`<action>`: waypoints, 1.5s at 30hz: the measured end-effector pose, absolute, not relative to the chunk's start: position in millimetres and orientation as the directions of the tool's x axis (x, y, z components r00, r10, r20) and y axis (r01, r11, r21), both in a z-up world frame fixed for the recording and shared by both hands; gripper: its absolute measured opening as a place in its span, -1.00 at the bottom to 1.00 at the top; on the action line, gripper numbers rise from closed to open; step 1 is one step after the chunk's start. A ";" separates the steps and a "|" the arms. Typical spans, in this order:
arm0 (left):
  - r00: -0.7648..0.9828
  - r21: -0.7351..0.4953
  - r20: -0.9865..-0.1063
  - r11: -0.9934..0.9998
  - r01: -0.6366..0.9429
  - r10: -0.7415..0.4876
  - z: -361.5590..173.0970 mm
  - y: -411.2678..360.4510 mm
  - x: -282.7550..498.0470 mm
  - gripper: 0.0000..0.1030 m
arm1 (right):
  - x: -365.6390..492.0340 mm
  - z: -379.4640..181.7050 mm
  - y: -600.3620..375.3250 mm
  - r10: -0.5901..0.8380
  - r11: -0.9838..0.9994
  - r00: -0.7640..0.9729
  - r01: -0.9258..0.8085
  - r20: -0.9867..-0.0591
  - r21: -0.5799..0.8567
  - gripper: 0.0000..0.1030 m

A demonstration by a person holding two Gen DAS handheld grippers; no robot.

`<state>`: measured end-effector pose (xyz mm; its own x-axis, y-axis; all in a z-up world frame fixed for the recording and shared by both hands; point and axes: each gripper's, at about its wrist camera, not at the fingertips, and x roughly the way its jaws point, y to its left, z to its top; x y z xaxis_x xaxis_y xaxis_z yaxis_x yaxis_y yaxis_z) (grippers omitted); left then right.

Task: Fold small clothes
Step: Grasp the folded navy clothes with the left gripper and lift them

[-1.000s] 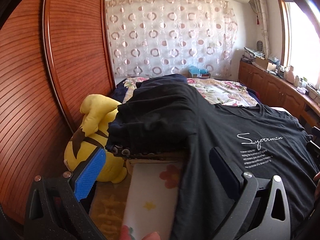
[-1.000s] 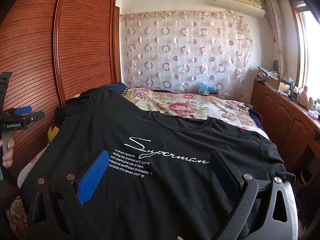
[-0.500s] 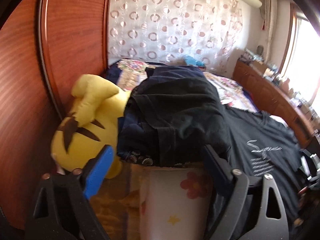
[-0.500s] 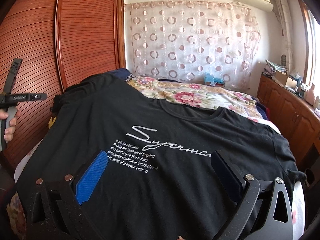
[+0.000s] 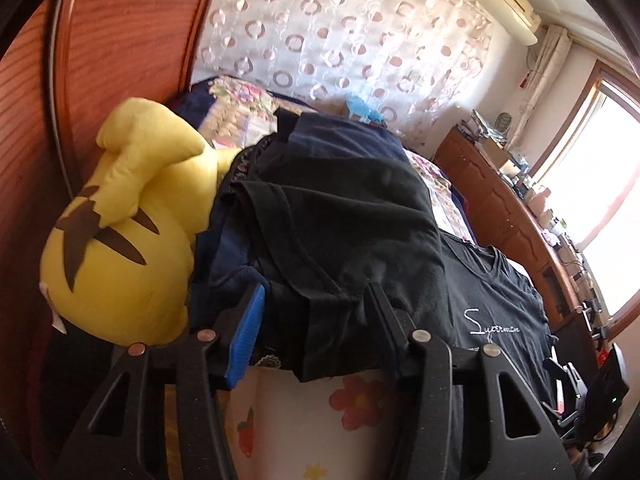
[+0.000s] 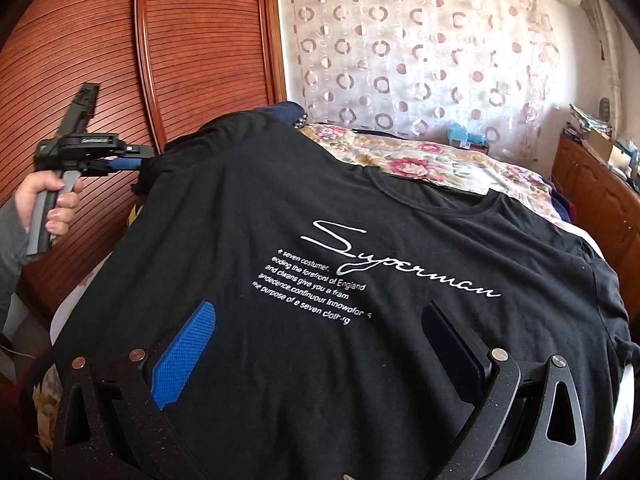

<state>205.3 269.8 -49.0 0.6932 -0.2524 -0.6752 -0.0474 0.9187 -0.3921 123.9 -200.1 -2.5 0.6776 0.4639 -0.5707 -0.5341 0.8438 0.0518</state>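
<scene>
Left wrist view looks along the left gripper [image 5: 316, 312], whose jaws stand apart at a middling width with the bunched left sleeve [image 5: 328, 312] of the black T-shirt [image 5: 496, 312] lying between them; the blue pad [image 5: 246, 340] sits at the sleeve's outer edge and the dark finger at its inner side, but I cannot tell whether either actually presses the cloth. That sleeve is draped over a heap of dark clothes [image 5: 320, 184] piled beside a yellow plush toy [image 5: 120, 240], so it rides higher than the shirt's body. In the right wrist view the T-shirt [image 6: 320, 240] is spread face-up across the bed [image 6: 440, 164], collar toward the curtain [image 6: 420, 60], hem nearest the camera, its long axis running straight away from the right gripper [image 6: 320, 332]. The right gripper hangs over the lower chest with jaws wide and nothing between them. The left gripper [image 6: 128, 162] shows at the far left of that view, held in the left hand [image 6: 48, 204], right at the sleeve. I judge the coming move to be a sleeve fold inward across the chest: the sleeve lies directly ahead of the left jaws, well left of the right gripper, so the left hand is the nearer one
</scene>
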 end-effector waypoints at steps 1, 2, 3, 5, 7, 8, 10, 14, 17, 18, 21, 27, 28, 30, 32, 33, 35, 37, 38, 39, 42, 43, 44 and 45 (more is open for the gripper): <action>0.685 -0.392 -0.681 0.919 -0.044 -0.258 -50.0 268.7 207.2 0.02 | 123.0 -4.3 -201.9 0.465 0.844 0.679 -0.534 -0.568 0.052 0.99; 0.676 -0.387 -0.691 0.921 -0.048 -0.255 -51.1 267.5 208.8 0.02 | 122.6 -5.6 -203.8 0.464 0.845 0.681 -0.533 -0.566 0.050 0.99; 0.667 -0.382 -0.701 0.923 -0.052 -0.252 -52.0 266.5 209.7 0.02 | 122.8 -7.1 -205.1 0.461 0.846 0.684 -0.531 -0.566 0.048 0.99; 0.655 -0.363 -0.716 0.930 -0.054 -0.242 -53.4 263.9 211.5 0.02 | 123.8 -10.0 -207.8 0.457 0.850 0.688 -0.525 -0.565 0.048 0.99; 0.651 -0.335 -0.724 0.941 -0.045 -0.227 -53.8 260.1 212.0 -0.06 | 123.6 -10.8 -210.6 0.454 0.853 0.690 -0.519 -0.564 0.052 0.99; 0.654 -0.315 -0.727 0.948 -0.046 -0.210 -53.2 259.2 211.2 -0.26 | 122.9 -10.8 -211.5 0.454 0.853 0.687 -0.519 -0.567 0.055 0.99; 0.660 -0.291 -0.726 0.956 -0.040 -0.194 -50.3 257.9 209.8 -0.61 | 122.8 -11.3 -212.9 0.452 0.856 0.692 -0.514 -0.563 0.056 0.99; 0.690 -0.231 -0.707 0.973 -0.014 -0.158 -38.6 248.1 205.3 -0.81 | 122.2 -11.6 -209.4 0.444 0.863 0.701 -0.503 -0.558 0.055 0.99; 0.722 -0.173 -0.683 0.985 -0.012 -0.111 -20.9 236.3 201.0 -0.81 | 121.0 -11.8 -208.4 0.436 0.869 0.707 -0.492 -0.556 0.056 0.99; 0.731 -0.163 -0.674 0.987 -0.008 -0.106 -15.2 232.3 200.6 -0.81 | 120.6 -12.0 -210.2 0.433 0.872 0.710 -0.487 -0.555 0.058 0.99; 0.742 -0.101 -0.668 0.995 -0.016 -0.055 4.7 218.7 202.0 -0.81 | 120.4 -11.0 -211.2 0.426 0.879 0.714 -0.472 -0.556 0.067 0.99; 0.652 -0.015 -0.758 1.000 0.003 -0.013 -4.9 207.2 210.2 -0.81 | 122.2 -12.3 -211.7 0.418 0.889 0.715 -0.448 -0.560 0.091 0.99; 0.639 -0.022 -0.769 1.000 0.006 -0.021 -13.1 208.9 209.1 -0.81 | 121.3 -12.5 -211.0 0.419 0.890 0.717 -0.447 -0.557 0.095 0.99; 0.620 -0.048 -0.783 0.999 0.005 -0.041 -27.7 212.8 206.3 -0.81 | 121.2 -12.0 -208.6 0.419 0.890 0.718 -0.445 -0.556 0.098 0.99; 0.613 -0.069 -0.789 0.998 -0.004 -0.052 -38.1 215.9 202.9 -0.81 | 120.9 -12.6 -206.5 0.418 0.891 0.720 -0.443 -0.555 0.097 0.99; 0.617 -0.075 -0.785 0.997 -0.005 -0.056 -40.0 216.0 200.7 -0.81 | 121.5 -12.9 -205.9 0.418 0.891 0.720 -0.443 -0.554 0.097 0.99; 0.650 -0.060 -0.758 0.998 0.000 -0.046 -36.9 214.1 193.8 -0.81 | 121.8 -12.9 -205.5 0.420 0.891 0.719 -0.444 -0.554 0.098 0.99; 0.663 -0.054 -0.747 0.998 0.016 -0.051 -31.5 209.1 190.7 -0.81 | 120.3 -13.9 -204.5 0.418 0.890 0.722 -0.446 -0.552 0.090 0.99; 0.666 -0.048 -0.744 0.999 0.026 -0.053 -28.7 205.2 188.0 -0.81 | 120.5 -14.6 -204.4 0.417 0.891 0.723 -0.446 -0.552 0.089 0.99; 0.667 -0.040 -0.743 0.999 0.034 -0.053 -27.0 201.9 187.2 -0.81 | 120.3 -15.2 -203.5 0.417 0.890 0.722 -0.446 -0.552 0.088 0.99; 0.656 -0.023 -0.754 0.999 0.040 -0.044 -30.5 192.8 185.7 -0.81 | 120.8 -16.4 -204.1 0.417 0.891 0.722 -0.445 -0.552 0.091 0.99; 0.658 -0.021 -0.752 0.999 0.042 -0.043 -31.6 190.3 185.3 -0.81 | 120.4 -16.7 -205.2 0.417 0.891 0.722 -0.446 -0.552 0.091 0.99; 0.669 -0.011 -0.743 0.999 0.037 -0.033 -31.1 188.9 182.8 -0.81 | 120.5 -16.3 -206.7 0.417 0.890 0.721 -0.447 -0.553 0.089 0.99; 0.689 -0.003 -0.725 1.000 0.029 -0.022 -28.8 186.7 180.1 -0.81 | 119.8 -16.9 -206.0 0.416 0.890 0.722 -0.448 -0.554 0.085 0.99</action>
